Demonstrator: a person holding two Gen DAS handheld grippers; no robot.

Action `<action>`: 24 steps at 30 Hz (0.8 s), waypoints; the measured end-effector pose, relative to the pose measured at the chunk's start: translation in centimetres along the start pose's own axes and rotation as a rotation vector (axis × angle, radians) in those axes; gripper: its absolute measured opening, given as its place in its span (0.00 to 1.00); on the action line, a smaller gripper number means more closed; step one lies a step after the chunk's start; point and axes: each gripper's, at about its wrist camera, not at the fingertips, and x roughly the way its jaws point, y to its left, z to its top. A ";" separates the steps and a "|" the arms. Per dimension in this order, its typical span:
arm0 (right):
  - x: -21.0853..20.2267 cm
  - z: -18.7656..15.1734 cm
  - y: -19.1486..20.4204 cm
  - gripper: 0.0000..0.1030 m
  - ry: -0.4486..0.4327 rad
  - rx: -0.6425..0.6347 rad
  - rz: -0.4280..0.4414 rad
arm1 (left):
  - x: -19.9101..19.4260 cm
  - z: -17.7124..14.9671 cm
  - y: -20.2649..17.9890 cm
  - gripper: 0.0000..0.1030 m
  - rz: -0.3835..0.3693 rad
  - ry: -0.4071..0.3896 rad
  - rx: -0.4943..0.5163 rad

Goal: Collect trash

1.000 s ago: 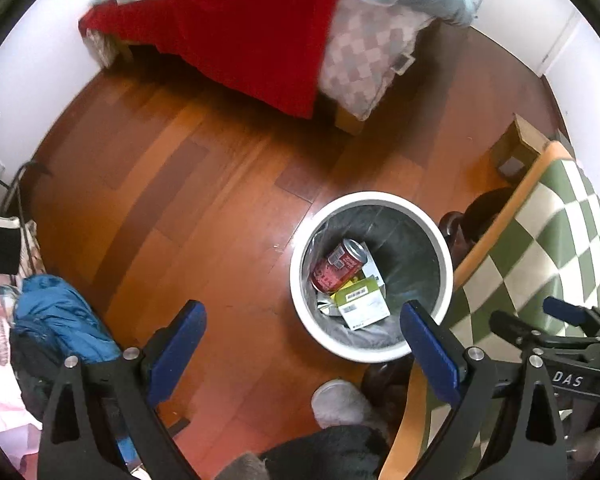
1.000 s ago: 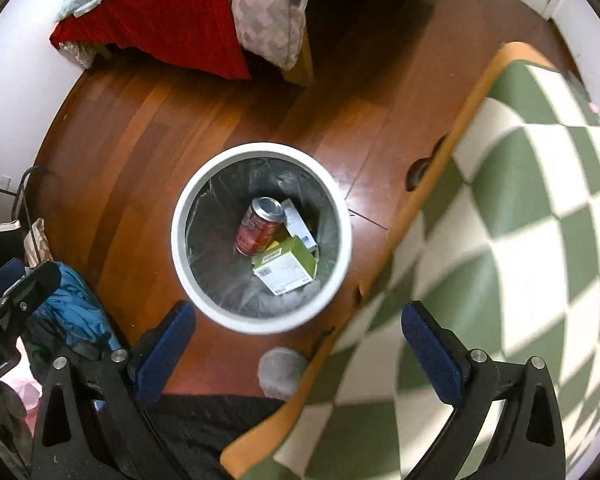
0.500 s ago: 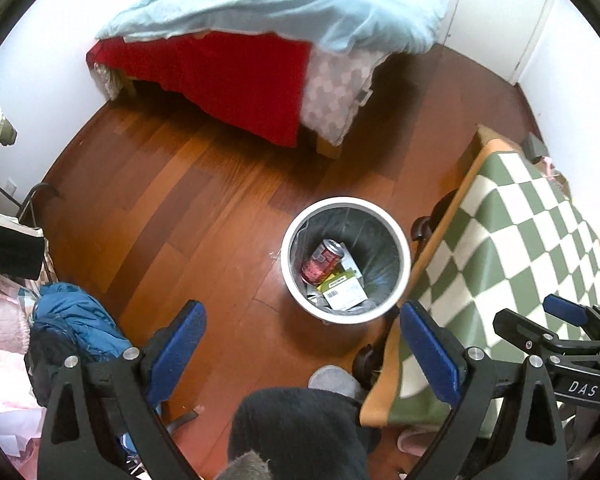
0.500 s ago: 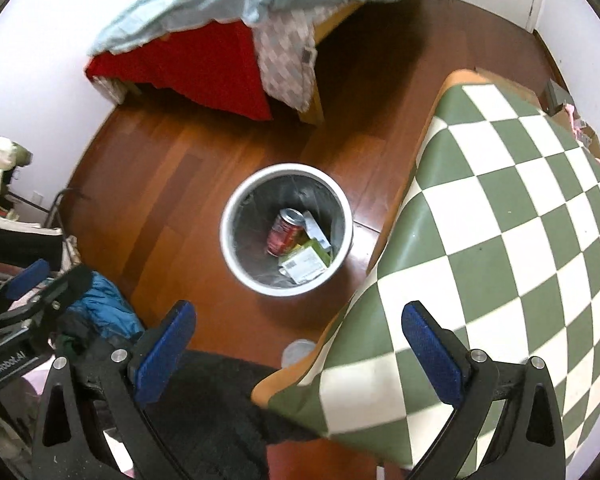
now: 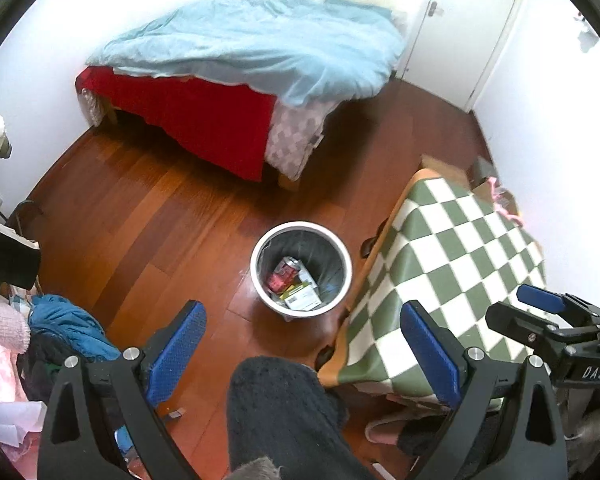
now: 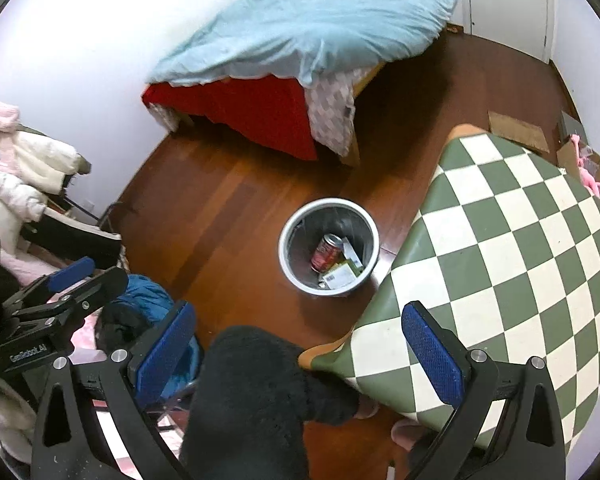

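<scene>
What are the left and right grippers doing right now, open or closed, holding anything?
Left gripper: open, holding nothing.
Right gripper: open, holding nothing.

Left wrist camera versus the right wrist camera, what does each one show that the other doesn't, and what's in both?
Only the left wrist view shows the door handle and the right gripper from the side. Only the right wrist view shows the pale jackets heaped by the wall and the left gripper from the side. Both show the trash bin holding a red can and a carton, the bed, and the checkered tabletop.
</scene>
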 end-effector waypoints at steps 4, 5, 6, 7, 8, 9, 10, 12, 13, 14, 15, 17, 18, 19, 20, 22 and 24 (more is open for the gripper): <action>-3.3 -0.3 0.9 1.00 -0.028 -0.012 0.039 | -2.6 -0.1 0.0 0.96 -0.025 -0.030 -0.006; -4.0 -0.3 1.2 1.00 -0.035 -0.016 0.051 | -3.4 -0.1 0.0 0.96 -0.036 -0.039 -0.007; -4.5 -0.3 1.5 1.00 -0.038 -0.019 0.061 | -4.0 -0.1 0.0 0.96 -0.042 -0.046 -0.007; -5.1 -0.4 1.9 1.00 -0.040 -0.024 0.076 | -4.5 -0.2 0.0 0.96 -0.046 -0.052 -0.006; -5.5 -0.4 2.1 1.00 -0.043 -0.026 0.085 | -5.1 -0.2 0.0 0.96 -0.054 -0.058 -0.008; -6.0 -0.3 2.4 1.00 -0.043 -0.026 0.098 | -5.6 -0.2 0.0 0.96 -0.063 -0.063 -0.008; -6.2 -0.3 2.6 1.00 -0.042 -0.026 0.109 | -6.1 -0.2 0.0 0.96 -0.071 -0.068 -0.009; -6.9 -0.5 3.1 1.00 -0.039 -0.034 0.125 | -6.9 -0.3 0.0 0.96 -0.080 -0.076 -0.009; -7.2 -0.5 3.3 1.00 -0.040 -0.041 0.127 | -7.4 -0.3 0.1 0.96 -0.087 -0.081 -0.009; -7.5 -0.6 3.6 1.00 -0.040 -0.048 0.130 | -7.8 -0.4 0.2 0.96 -0.091 -0.086 -0.009; -7.8 -0.6 3.8 1.00 -0.039 -0.053 0.136 | -8.1 -0.3 0.3 0.96 -0.093 -0.091 -0.009; -8.1 -0.7 4.1 1.00 -0.037 -0.056 0.151 | -8.7 -0.3 0.5 0.96 -0.095 -0.105 -0.011; -8.4 -0.6 4.3 1.00 -0.037 -0.062 0.154 | -8.9 -0.4 0.5 0.96 -0.095 -0.108 -0.011; -8.6 -0.6 4.4 1.00 -0.039 -0.066 0.155 | -9.1 -0.4 0.6 0.96 -0.096 -0.109 -0.013; -8.8 -0.6 4.6 1.00 -0.042 -0.068 0.162 | -9.3 -0.5 0.7 0.96 -0.099 -0.112 -0.017; -8.9 -0.6 4.7 1.00 -0.038 -0.072 0.173 | -9.4 -0.7 0.7 0.96 -0.104 -0.112 -0.019; -9.1 -0.6 4.9 1.00 -0.039 -0.074 0.177 | -9.5 -0.8 0.7 0.96 -0.108 -0.109 -0.020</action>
